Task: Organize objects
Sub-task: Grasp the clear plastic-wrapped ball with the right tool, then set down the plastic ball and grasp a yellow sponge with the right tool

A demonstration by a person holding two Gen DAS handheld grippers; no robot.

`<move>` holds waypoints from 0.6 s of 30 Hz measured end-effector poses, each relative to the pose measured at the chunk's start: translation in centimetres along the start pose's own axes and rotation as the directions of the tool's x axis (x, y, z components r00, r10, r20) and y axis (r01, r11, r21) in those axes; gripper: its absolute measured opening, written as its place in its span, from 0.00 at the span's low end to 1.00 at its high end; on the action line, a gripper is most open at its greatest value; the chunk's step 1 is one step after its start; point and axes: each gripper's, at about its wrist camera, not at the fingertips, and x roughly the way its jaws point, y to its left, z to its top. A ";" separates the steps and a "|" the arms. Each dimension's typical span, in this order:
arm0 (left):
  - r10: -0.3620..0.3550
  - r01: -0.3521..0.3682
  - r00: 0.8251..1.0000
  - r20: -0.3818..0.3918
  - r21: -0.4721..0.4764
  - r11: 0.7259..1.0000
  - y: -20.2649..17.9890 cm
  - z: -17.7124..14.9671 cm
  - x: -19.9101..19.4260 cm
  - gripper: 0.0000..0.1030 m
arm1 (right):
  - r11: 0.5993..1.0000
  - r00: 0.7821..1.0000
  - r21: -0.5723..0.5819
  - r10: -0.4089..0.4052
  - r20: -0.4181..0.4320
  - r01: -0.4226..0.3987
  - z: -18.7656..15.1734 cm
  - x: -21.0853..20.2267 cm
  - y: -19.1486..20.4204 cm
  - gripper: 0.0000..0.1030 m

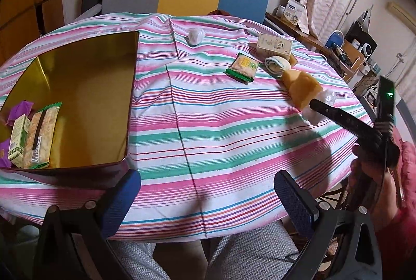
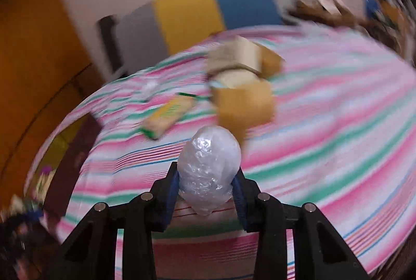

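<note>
The right gripper is closed on a white plastic-wrapped bundle, its two blue pads pressing the bundle's lower sides so that most of the crinkled wrap bulges up and forward beyond the fingertips. In the left wrist view the same gripper reaches in from the right edge, gripped by a person's hand, with the white bundle showing at its tip just above the striped tablecloth; whether the bundle has left the cloth cannot be told. The right wrist view is smeared with motion blur. Just beyond the right gripper lies a tan block, and past that a rolled pale item and a cream carton, crowded together. Ahead and to the left of them a green-edged snack packet lies flat, and farther off a second small white wrapped ball sits alone. The left gripper hangs empty over the near table edge, its blue pads spread wide with nothing between them. Immediately to its left stands a gold tin box, open on top, already containing a green carton, a snack packet and purple wrappers at its near end. The tin looks like the collecting place, so the loose items probably belong there, and the pinched bundle appears to be the next one bound for it, well across the table from where it is held.
</note>
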 end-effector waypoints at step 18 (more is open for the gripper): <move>0.003 -0.003 1.000 -0.005 0.007 1.000 -0.3 -0.2 0.2 1.00 | 0.997 0.995 0.016 0.079 -0.057 -0.078 0.9 4.4 3.6 0.46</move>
